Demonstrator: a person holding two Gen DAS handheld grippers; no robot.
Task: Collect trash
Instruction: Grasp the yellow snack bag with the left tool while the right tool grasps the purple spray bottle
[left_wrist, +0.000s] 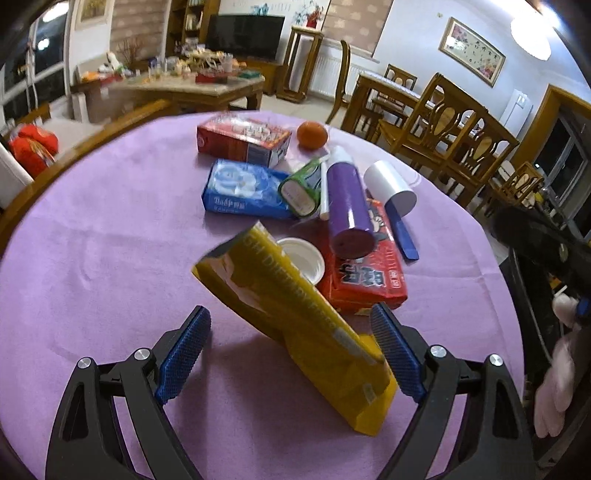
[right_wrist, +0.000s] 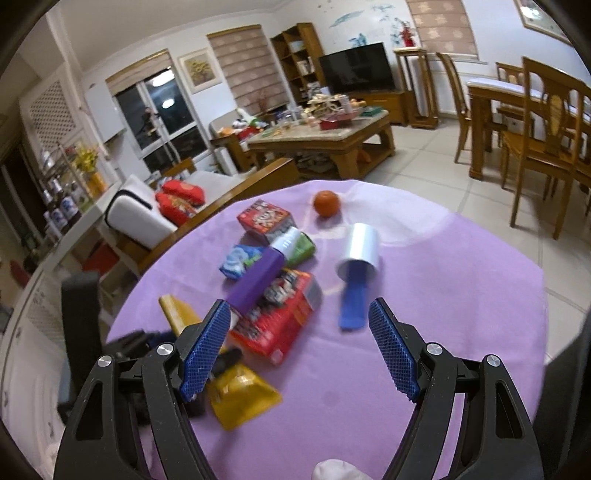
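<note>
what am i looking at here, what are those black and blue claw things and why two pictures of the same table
Those are handheld tongs, one in each of a person's hands, each carrying a camera that looks out along its two fingers. One picture comes from the left tongs, the other from the right tongs. Both sets are open. The left ones straddle a tilted yellow packet without visibly pinching it; the right ones hold nothing. On the purple tablecloth lie a red box, a purple tube, a blue pack and an orange.
</note>
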